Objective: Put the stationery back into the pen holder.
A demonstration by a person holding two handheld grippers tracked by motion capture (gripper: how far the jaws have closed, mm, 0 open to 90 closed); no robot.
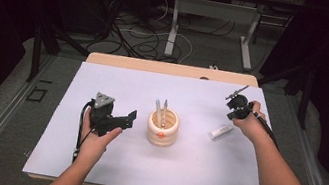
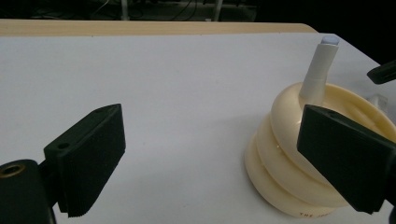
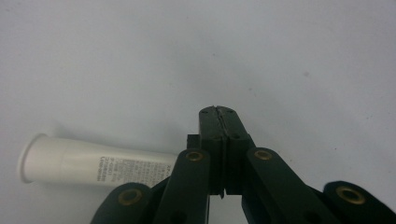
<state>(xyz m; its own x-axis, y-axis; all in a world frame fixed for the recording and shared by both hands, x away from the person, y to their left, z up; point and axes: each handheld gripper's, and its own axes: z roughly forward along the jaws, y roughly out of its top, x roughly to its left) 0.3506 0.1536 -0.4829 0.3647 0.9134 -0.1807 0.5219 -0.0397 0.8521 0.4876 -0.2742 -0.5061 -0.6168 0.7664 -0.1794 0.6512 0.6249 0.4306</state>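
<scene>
A cream ribbed holder stands at the middle of the white mat, with two slim white sticks upright in it. My left gripper is just left of it, open and empty. In the left gripper view the holder sits partly behind the right jaw, apart from it, and a white stick rises from it; the left gripper is spread wide. A white tube lies on the mat. Right above it is my right gripper, tipped down at the mat. In the right gripper view it is shut and empty, with the tube lying left of it.
The white mat covers most of the wooden table. Behind the table are cables on the floor and a desk's legs. Metal rails run along both sides. A dark part of the other gripper shows at the right edge of the left gripper view.
</scene>
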